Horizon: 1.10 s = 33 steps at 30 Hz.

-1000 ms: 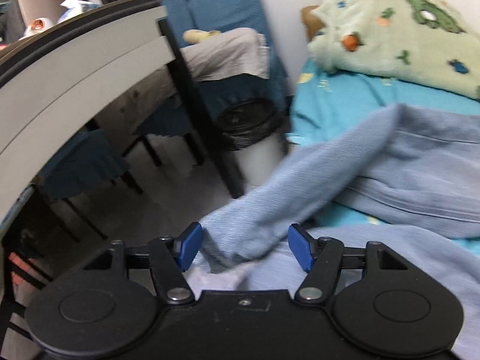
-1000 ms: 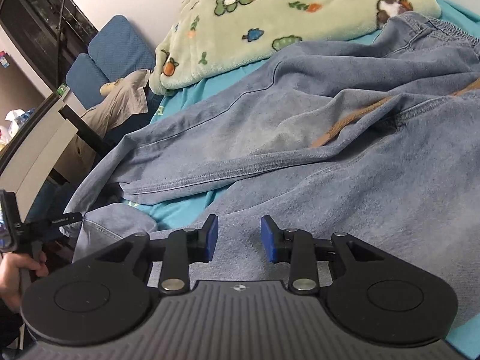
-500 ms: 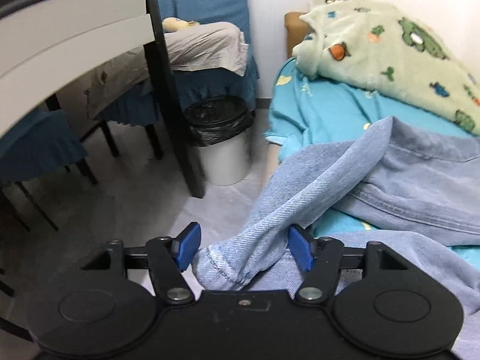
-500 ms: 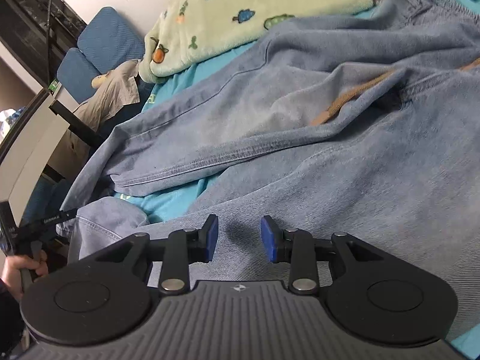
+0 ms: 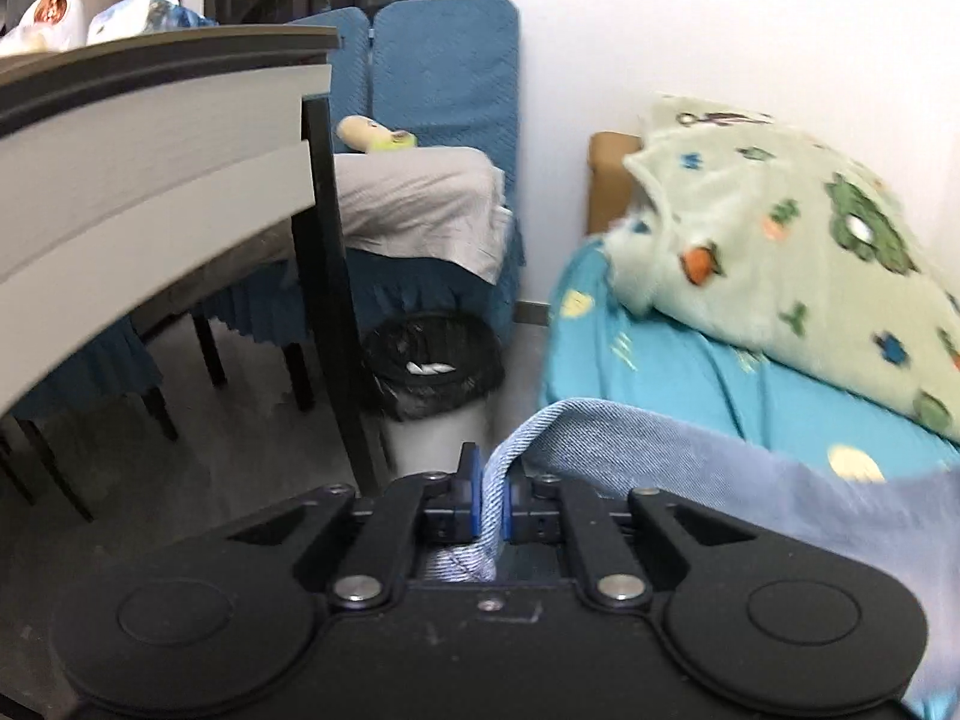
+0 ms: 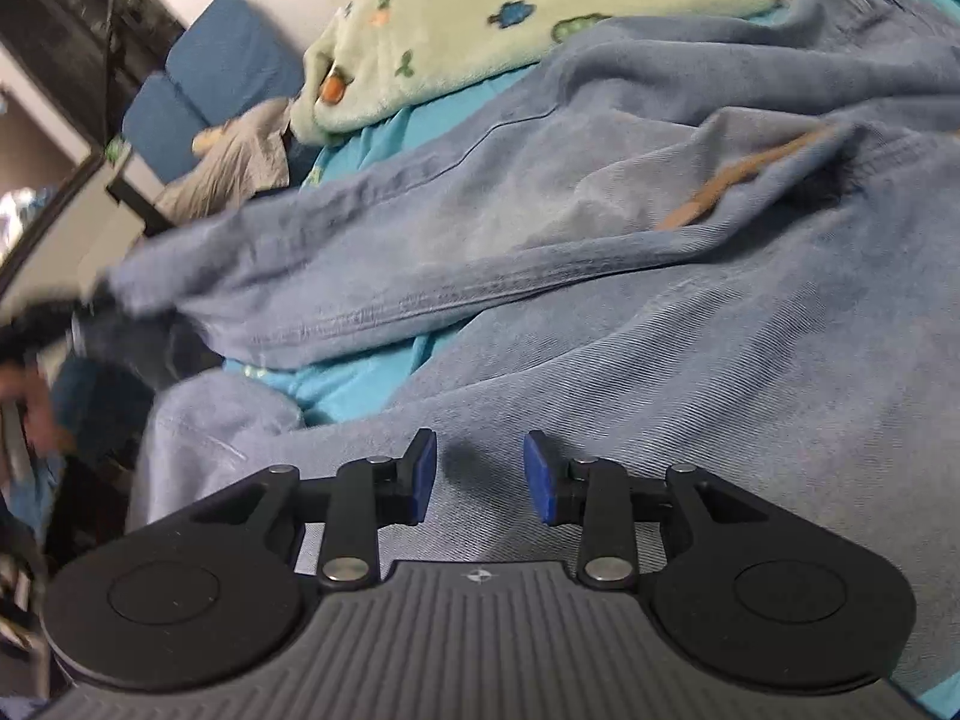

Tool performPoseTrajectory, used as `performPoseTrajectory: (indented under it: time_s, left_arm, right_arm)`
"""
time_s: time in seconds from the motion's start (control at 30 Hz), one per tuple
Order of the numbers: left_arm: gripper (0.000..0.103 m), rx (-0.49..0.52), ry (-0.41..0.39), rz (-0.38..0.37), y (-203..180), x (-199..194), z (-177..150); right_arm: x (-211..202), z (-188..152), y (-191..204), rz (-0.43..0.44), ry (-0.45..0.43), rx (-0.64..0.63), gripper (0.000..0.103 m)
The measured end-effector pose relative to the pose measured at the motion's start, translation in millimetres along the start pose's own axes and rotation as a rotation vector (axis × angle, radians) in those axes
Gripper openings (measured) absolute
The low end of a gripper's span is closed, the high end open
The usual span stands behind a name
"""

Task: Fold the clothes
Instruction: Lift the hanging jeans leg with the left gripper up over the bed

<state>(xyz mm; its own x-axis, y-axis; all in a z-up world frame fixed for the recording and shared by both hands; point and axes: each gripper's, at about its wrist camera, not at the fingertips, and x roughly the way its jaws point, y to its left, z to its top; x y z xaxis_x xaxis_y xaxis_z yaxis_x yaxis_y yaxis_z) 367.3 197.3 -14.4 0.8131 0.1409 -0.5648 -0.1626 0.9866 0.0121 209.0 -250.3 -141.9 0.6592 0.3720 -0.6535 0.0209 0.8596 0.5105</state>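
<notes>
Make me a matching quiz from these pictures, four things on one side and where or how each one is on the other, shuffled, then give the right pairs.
Things:
1. left gripper
2. right gripper
3. blanket
4. bin

States:
A. on the floor beside the bed
B. open over the jeans
C. shut on the jeans' leg end
D. lying at the bed's far end

Pairs: 1-C, 2-B, 3-D, 4-A. The jeans lie spread on the bed.
</notes>
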Motion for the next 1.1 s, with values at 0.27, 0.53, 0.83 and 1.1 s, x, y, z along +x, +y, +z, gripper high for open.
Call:
performPoseTrajectory:
  time_s: [0.27, 0.53, 0.83, 1.1]
  left_arm:
    - [0.006, -0.076, 0.157, 0.085, -5, 105, 8]
    - [0.059, -0.329, 0.297, 0.094, 29, 145, -28]
    - [0.079, -0.699, 0.509, -0.067, 73, 93, -75]
    - [0.078, -0.954, 0.611, -0.129, 88, 86, -121]
  right_arm:
    - [12, 1, 6, -0.013, -0.013, -0.056, 0.037]
    - [22, 3, 9, -0.013, -0.019, -0.071, 0.04]
    - [19, 2, 12, -0.019, -0.025, -0.079, 0.042]
    - [16, 0, 14, -0.009, -0.022, -0.073, 0.042]
